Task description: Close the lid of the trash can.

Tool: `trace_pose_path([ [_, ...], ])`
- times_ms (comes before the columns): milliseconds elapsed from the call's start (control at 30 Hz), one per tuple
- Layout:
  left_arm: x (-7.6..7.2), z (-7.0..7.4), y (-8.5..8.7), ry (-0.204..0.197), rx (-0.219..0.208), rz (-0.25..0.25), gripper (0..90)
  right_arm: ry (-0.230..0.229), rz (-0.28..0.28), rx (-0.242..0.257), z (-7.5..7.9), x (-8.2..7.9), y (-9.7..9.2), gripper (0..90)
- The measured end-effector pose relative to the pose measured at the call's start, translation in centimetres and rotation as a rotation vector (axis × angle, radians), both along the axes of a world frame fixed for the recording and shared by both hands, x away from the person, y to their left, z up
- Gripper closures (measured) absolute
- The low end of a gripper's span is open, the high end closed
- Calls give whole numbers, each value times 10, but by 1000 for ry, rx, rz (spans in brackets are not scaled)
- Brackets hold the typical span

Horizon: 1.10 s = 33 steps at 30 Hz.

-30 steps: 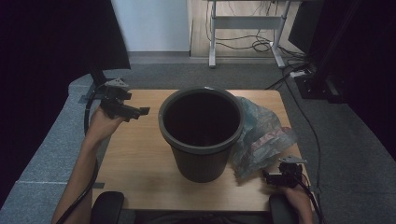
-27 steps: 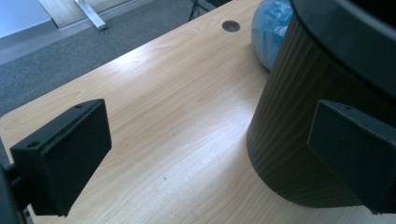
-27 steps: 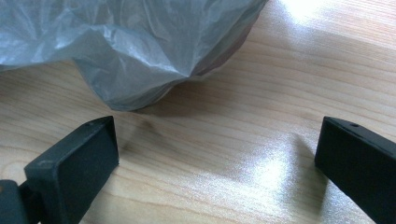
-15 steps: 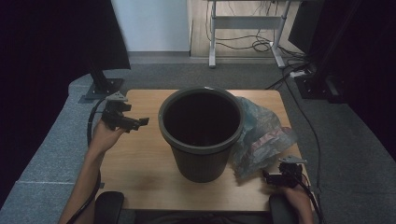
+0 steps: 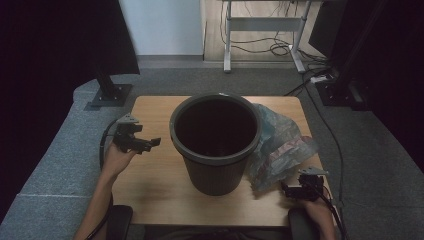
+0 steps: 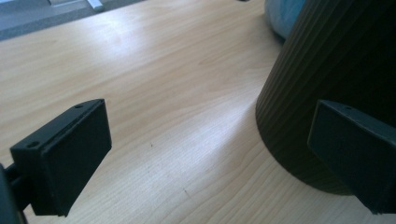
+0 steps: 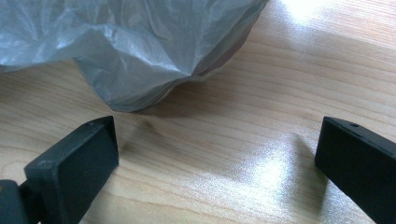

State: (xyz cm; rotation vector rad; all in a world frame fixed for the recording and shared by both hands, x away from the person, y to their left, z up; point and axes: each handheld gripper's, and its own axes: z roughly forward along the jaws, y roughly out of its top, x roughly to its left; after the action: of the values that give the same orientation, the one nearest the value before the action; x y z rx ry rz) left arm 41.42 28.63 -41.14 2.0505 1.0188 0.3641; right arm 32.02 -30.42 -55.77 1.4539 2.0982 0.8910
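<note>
My left gripper (image 5: 150, 143): jaws spread wide, empty, beside the bin (image 5: 216, 145).
My right gripper (image 5: 286, 190): jaws spread wide, empty, near the plastic bag (image 5: 280, 145).

My high view is dim, dark at 9 and 3 o'clock — glare streaks the table (image 7: 261, 172), and my near jaws blur.

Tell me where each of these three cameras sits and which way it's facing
High view: above the person's side, looking forward and down on the table; forearms, left gripper and right gripper show.
Left gripper view: low over the table, facing the bucket; open jaws show.
Right gripper view: low, facing the plastic bag; open jaws show.
Shared: bucket in the high and left gripper views, bag in all three.
</note>
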Motion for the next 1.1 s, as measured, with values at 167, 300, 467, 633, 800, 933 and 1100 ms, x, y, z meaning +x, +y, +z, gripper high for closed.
trace_pose_path([
  [167, -2, -19, 4, 11, -7, 12, 0, 0, 0, 0, 0, 0, 0, 0],
  [300, -5, -33, 7, 18, -14, 25, 0, 0, 0, 0, 0, 0, 0, 0],
  [467, -8, -52, 10, 31, -22, 42, 0, 0, 0, 0, 0, 0, 0, 0],
  [633, -10, -72, 11, 44, -10, 49, 0, 0, -1, 1, 0, 0, 0, 0],
  [800, -13, -91, 13, 58, -3, 63, 0, 1, -1, 0, 0, 0, 0, 0],
  [933, -16, -106, 13, 74, 32, 73, 0, 1, -1, 1, 0, 0, 0, 0],
  [1100, -18, -120, 10, 93, 99, 74, 0, 1, 0, 0, 0, 0, 0, 0],
])
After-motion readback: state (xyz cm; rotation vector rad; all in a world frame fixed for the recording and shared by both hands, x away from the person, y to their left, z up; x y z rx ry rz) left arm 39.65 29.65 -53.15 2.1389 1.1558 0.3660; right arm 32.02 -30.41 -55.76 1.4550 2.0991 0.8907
